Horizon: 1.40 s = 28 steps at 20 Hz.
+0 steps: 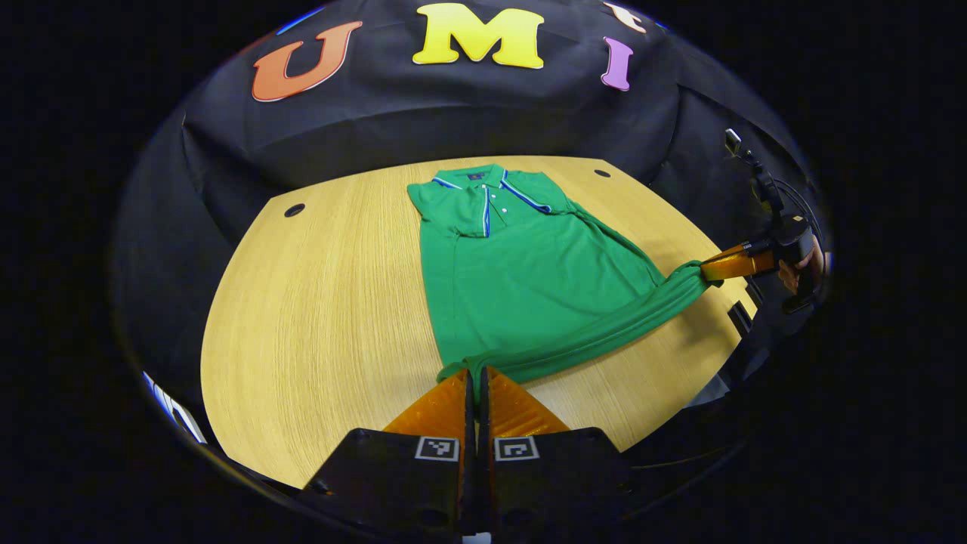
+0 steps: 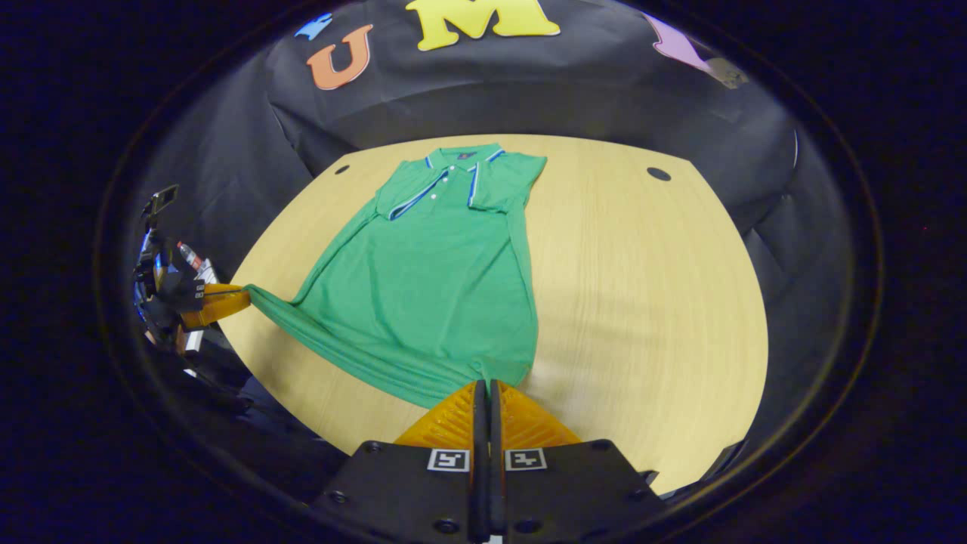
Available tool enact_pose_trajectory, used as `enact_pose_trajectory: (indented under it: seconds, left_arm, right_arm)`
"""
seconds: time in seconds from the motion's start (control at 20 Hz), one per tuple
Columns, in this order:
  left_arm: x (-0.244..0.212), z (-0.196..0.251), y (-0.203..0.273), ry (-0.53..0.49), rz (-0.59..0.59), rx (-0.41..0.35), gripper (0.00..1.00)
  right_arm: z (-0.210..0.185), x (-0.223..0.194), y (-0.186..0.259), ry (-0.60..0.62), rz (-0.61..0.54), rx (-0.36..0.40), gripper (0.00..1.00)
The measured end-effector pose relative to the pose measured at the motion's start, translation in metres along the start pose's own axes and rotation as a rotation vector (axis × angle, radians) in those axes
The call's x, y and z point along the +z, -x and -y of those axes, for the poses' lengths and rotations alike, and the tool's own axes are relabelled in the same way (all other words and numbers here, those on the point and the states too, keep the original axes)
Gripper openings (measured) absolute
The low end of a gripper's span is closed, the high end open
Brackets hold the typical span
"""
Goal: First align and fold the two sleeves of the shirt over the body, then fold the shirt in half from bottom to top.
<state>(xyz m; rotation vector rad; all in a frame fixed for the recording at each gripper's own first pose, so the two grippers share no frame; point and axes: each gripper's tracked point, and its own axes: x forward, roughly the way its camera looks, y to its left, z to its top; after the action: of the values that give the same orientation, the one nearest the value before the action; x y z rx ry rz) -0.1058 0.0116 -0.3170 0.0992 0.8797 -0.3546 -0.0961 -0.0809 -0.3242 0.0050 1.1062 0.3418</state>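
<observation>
Left gripper (image 1: 476, 372) at six o'clock, fingers pinching one hem corner of green short-sleeved polo shirt (image 1: 521, 279), right gripper (image 2: 483, 383) pinching the other, hem stretched between, sleeves folded inward, collar toward twelve o'clock on light wooden table (image 1: 332, 302).

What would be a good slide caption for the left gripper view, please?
Both sleeves folded in, left gripper and right gripper pinch the green shirt's hem corners.

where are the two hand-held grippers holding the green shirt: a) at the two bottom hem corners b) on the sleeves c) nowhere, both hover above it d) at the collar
a, the left hand-held gripper and the right hand-held gripper each pinch a bottom corner of the shirt, with the hem stretched between them above the table.
</observation>
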Motion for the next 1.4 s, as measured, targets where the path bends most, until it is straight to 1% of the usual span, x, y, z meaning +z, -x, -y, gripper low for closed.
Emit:
enact_pose_trajectory:
  seconds: [0.25,0.3,0.45,0.55,0.7,0.85,1.0,1.15,1.4]
  left_arm:
    - [0.041,-0.009,-0.003,0.006,0.064,0.017,0.03]
    - [0.050,-0.010,-0.004,0.011,0.077,0.018,0.04]
    - [0.081,-0.015,-0.004,0.067,0.122,0.010,0.03]
    - [0.103,-0.023,-0.004,0.067,0.154,0.018,0.03]
    - [0.128,-0.033,-0.009,0.054,0.185,0.028,0.03]
    - [0.155,-0.042,-0.018,0.061,0.218,0.033,0.03]
    - [0.181,-0.046,-0.025,0.078,0.245,0.009,0.03]
    - [0.206,-0.061,-0.035,0.063,0.268,0.027,0.03]
    - [0.246,-0.077,-0.052,0.087,0.312,0.025,0.03]
  right_arm:
    - [-0.002,0.052,0.014,0.003,0.080,0.007,0.02]
    - [-0.003,0.063,0.016,-0.007,0.097,0.011,0.02]
    - [0.001,0.097,0.019,-0.039,0.141,0.017,0.02]
    - [0.005,0.116,0.020,-0.064,0.165,0.020,0.02]
    - [0.010,0.145,0.018,-0.087,0.193,0.023,0.02]
    - [0.011,0.175,0.015,-0.079,0.218,0.025,0.02]
    - [0.012,0.203,0.011,-0.062,0.238,0.025,0.02]
    - [0.011,0.228,0.006,-0.043,0.256,0.028,0.02]
    - [0.012,0.269,-0.012,-0.042,0.286,0.029,0.02]
